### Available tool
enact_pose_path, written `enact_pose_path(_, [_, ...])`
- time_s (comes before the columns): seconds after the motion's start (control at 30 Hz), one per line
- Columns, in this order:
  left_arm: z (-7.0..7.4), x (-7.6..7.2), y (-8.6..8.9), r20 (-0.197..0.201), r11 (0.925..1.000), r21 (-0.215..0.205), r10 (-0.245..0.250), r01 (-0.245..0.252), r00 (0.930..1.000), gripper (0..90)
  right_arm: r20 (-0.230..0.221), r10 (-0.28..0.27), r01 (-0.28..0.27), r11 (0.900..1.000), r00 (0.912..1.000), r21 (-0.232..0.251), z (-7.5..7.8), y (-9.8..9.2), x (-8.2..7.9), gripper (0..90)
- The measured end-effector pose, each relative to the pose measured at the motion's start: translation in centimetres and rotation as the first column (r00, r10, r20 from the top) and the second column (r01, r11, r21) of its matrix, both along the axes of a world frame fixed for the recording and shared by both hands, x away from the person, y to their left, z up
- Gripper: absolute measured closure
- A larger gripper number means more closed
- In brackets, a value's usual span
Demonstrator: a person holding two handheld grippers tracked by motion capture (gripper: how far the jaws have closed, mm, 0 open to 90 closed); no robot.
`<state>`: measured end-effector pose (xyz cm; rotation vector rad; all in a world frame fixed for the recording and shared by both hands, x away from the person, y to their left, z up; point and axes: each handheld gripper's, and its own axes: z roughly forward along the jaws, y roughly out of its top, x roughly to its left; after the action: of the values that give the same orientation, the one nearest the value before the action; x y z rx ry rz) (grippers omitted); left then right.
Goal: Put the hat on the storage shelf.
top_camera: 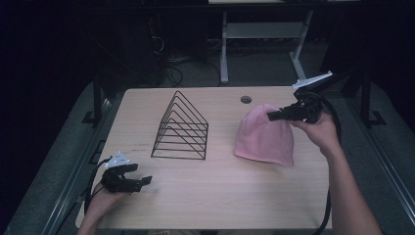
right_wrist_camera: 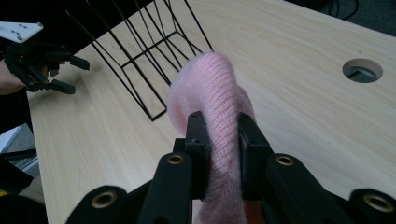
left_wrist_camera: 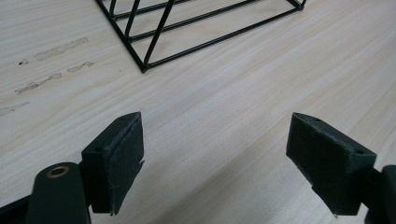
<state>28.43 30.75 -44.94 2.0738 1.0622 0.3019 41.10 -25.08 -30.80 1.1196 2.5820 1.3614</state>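
A pink knitted hat (top_camera: 264, 137) lies on the right half of the wooden table, its top end lifted. My right gripper (top_camera: 272, 116) is shut on that top end; in the right gripper view the pink knit (right_wrist_camera: 219, 107) is pinched between the two black jaws. A black wire rack (top_camera: 181, 128) with a triangular profile stands left of the hat. My left gripper (top_camera: 147, 180) rests low near the table's front left, open, with bare wood between its pads (left_wrist_camera: 116, 158). The rack's near corner (left_wrist_camera: 144, 67) lies just ahead of it.
A round cable hole (top_camera: 245, 99) sits near the table's far edge, behind the hat. Faint scuff marks (left_wrist_camera: 51, 51) mark the wood left of the rack. A white table frame (top_camera: 224, 44) stands on the floor beyond the table.
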Motion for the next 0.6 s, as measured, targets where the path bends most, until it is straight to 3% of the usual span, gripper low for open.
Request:
enact_pose_path(0.2, [0.5,0.0,0.0,-0.004,0.9999,0.011,-0.012,0.013,0.9999,19.1,0.025,0.010,-0.010,1.000,0.9996,0.003,0.9,0.0,-0.3,77.6])
enact_pose_path(0.6, [2.7,0.2,0.0,0.017,0.9979,0.011,-0.063,0.063,0.9978,19.1,0.078,0.048,-0.048,0.999,0.9958,0.002,3.5,0.5,-0.9,77.5])
